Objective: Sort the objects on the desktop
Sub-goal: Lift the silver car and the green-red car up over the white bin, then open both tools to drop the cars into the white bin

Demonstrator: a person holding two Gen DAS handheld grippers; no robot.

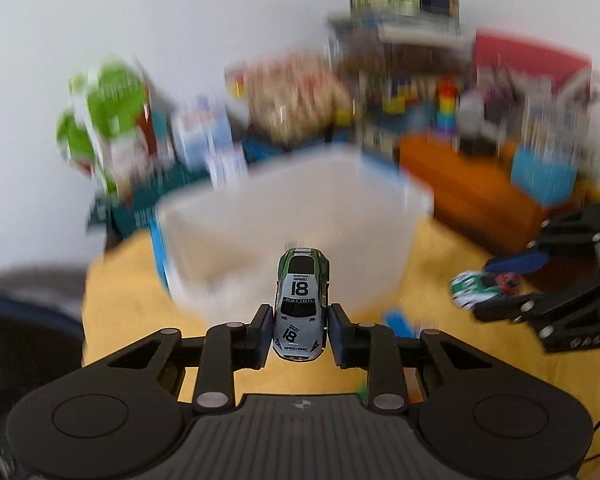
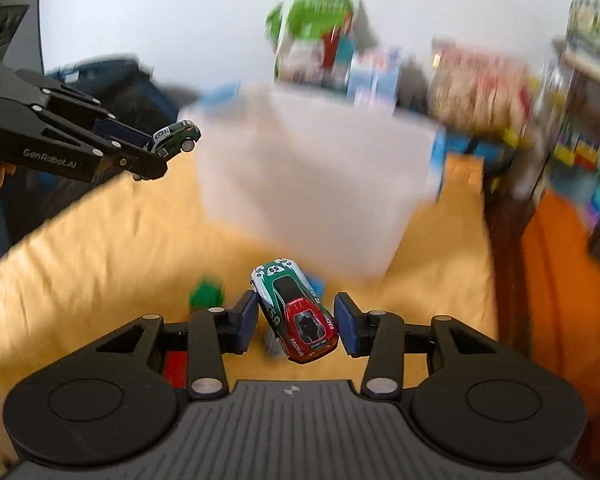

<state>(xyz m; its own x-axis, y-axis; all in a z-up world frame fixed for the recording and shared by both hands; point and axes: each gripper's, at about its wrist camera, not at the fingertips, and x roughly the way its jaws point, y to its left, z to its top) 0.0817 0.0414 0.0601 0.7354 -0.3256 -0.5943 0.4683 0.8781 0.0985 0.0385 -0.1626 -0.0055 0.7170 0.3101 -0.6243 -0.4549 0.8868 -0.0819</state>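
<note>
A yellow cloth-covered worktop [image 2: 100, 248] carries a translucent white plastic bin [image 1: 292, 216], standing open-topped just ahead of both tools, presumably the destination for the toys. The left hand-held gripper [image 1: 300, 332] is clamped on the flanks of a silver-and-green toy racing car numbered 18 [image 1: 301, 304], nose pointing at the bin, held clear of the cloth, so a drop into the bin looks next. The right hand-held gripper [image 2: 296, 322] carries a red, green and white toy sports car [image 2: 294, 310] skewed between its pads; grip seems less square, slip risk.
</note>
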